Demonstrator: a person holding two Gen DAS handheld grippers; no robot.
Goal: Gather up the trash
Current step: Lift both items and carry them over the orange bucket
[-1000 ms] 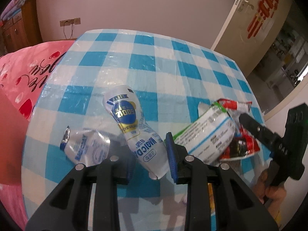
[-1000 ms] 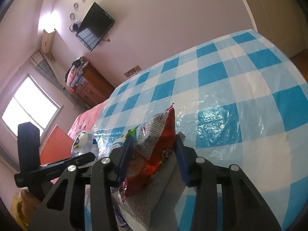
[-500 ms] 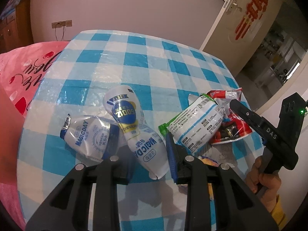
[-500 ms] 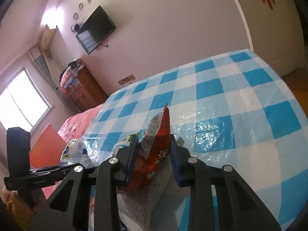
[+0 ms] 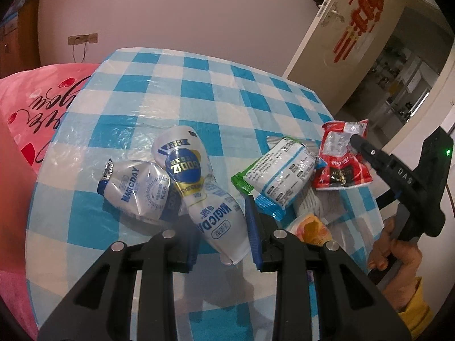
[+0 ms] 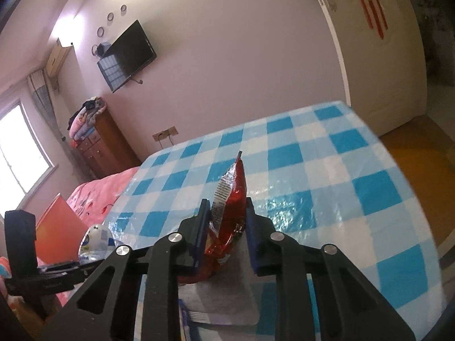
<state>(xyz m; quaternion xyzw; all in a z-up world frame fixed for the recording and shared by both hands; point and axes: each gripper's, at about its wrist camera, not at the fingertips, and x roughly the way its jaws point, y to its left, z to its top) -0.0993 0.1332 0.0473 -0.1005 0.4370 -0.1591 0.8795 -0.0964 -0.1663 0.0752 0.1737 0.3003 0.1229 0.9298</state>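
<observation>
The biggest risk, as I judge it, sits with the right claw (image 6: pixel 226 234): its jaws are pressed onto the red snack wrapper (image 6: pixel 229 210), which stands upright between them and just above the checked worktop (image 6: pixel 355 170). Thin, slick foil pinched near one edge could slide out when carried, or its loose lower end could drag the grey paper (image 6: pixel 224 304) under it.

Next is the left claw (image 5: pixel 221 236). It is spread open with the narrow end of the tall white pouch (image 5: pixel 199 190) lying between its fingers, apparently not squeezed. If it closed on that rounded, half-emptied end, the pouch could squirt forward or tip against the small crumpled pouch (image 5: pixel 136 187) just to its left.

To the right of that claw, the white packet with green and blue ends (image 5: pixel 280 176) leans on other litter and might slip off if nudged. All pieces look light, crinkled and glossy.
</observation>
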